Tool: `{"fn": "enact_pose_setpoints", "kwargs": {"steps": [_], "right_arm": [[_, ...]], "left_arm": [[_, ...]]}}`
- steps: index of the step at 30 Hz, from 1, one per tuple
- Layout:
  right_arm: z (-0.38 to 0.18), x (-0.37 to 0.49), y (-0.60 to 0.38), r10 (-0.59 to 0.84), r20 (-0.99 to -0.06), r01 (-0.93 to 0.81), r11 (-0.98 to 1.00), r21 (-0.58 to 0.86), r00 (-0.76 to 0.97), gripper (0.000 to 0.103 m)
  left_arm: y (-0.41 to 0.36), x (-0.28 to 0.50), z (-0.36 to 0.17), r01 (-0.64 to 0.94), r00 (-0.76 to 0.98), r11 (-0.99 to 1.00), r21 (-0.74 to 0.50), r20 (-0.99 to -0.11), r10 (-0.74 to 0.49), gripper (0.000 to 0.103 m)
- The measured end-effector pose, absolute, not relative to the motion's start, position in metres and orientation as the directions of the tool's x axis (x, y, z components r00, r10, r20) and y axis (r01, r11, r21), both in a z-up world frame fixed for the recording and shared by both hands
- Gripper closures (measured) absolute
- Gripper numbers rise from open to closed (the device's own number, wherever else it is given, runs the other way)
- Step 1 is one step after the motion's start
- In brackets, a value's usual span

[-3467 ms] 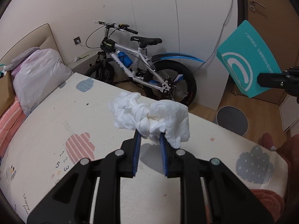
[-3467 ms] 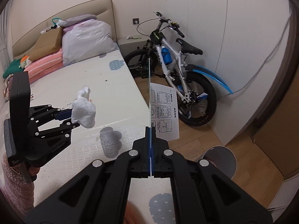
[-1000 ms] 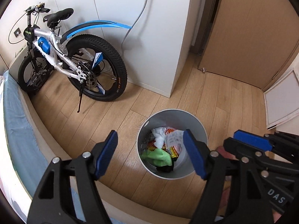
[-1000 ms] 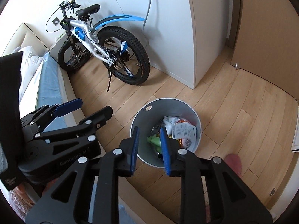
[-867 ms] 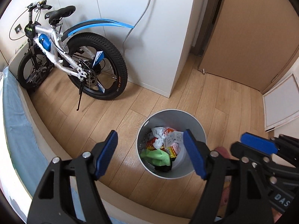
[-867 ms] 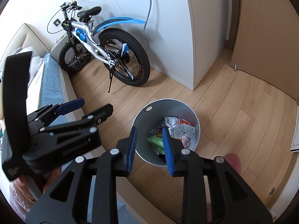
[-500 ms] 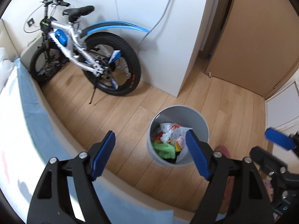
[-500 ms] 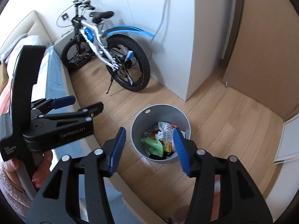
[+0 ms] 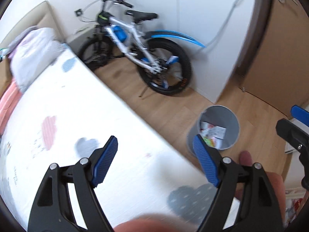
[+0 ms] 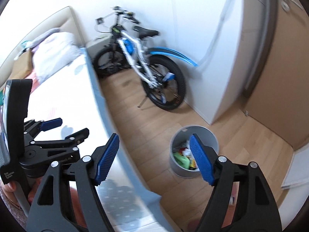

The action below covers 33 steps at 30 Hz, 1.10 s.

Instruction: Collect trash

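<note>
A grey round trash bin [image 9: 229,116] stands on the wooden floor beside the bed, with several pieces of paper and wrappers inside; it also shows in the right wrist view [image 10: 210,135]. My left gripper [image 9: 155,160] is open and empty above the bed's edge, left of the bin. My right gripper [image 10: 153,158] is open and empty, over the floor between the bed and the bin. The left gripper also shows at the left of the right wrist view [image 10: 66,128]. No loose trash shows on the bed.
The bed [image 9: 67,100] has a white cover with cloud prints, and pillows and bags [image 9: 32,52] at its head. A white and blue bicycle [image 9: 139,56] leans by the white wardrobe [image 10: 212,48]. A brown door [image 9: 280,48] is at the right.
Both grippers, which held a tissue wad and a card 3.5 s ago, are empty. Both have swung left and back from over the bin toward the bed. The right gripper has opened wider.
</note>
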State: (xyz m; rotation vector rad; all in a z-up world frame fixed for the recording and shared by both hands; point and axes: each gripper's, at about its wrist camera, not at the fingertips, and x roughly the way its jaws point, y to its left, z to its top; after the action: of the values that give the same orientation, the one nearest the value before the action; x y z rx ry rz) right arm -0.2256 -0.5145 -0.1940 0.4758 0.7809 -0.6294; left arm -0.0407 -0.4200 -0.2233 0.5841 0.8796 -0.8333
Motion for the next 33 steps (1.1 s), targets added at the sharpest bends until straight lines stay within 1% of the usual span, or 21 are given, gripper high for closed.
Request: {"fn": "enact_pose_setpoints", "kwargs": {"steps": [5,11,20,25,28,33], "right_arm": [[-0.163,-0.189,-0.46,-0.285,-0.737,0.568,0.808,0.16,0.613,0.031],[-0.138,-0.134,-0.39,-0.178,-0.708,0.398,0.904,0.158,0.684,0.031],[-0.108,-0.065,-0.269,0.012,-0.682,0.108,0.985,0.134,0.731,0.031],[-0.092,-0.051,-0.216,0.113,-0.675,-0.032,0.991,0.132,0.729,0.031],[-0.083,-0.049,-0.194,0.151,-0.68,-0.092,0.988,0.122,0.718,0.028],[-0.066,-0.055,-0.168,0.208,-0.683,-0.165,0.978,0.129,0.7,0.026]], "left_arm": [[-0.349,-0.017,-0.194,0.74,0.462,0.655,0.153,-0.823,-0.33,0.022],[-0.248,0.006,-0.165,0.612,0.518,0.783,0.112,-0.805,-0.29,0.022],[-0.116,0.022,-0.133,0.353,0.613,0.928,0.116,-0.778,-0.136,0.022],[-0.063,0.012,-0.12,0.242,0.619,0.964,0.111,-0.783,-0.065,0.022],[-0.04,0.005,-0.114,0.176,0.617,0.977,0.116,-0.786,-0.018,0.021],[-0.013,-0.007,-0.102,0.105,0.597,0.986,0.132,-0.801,0.044,0.02]]}}
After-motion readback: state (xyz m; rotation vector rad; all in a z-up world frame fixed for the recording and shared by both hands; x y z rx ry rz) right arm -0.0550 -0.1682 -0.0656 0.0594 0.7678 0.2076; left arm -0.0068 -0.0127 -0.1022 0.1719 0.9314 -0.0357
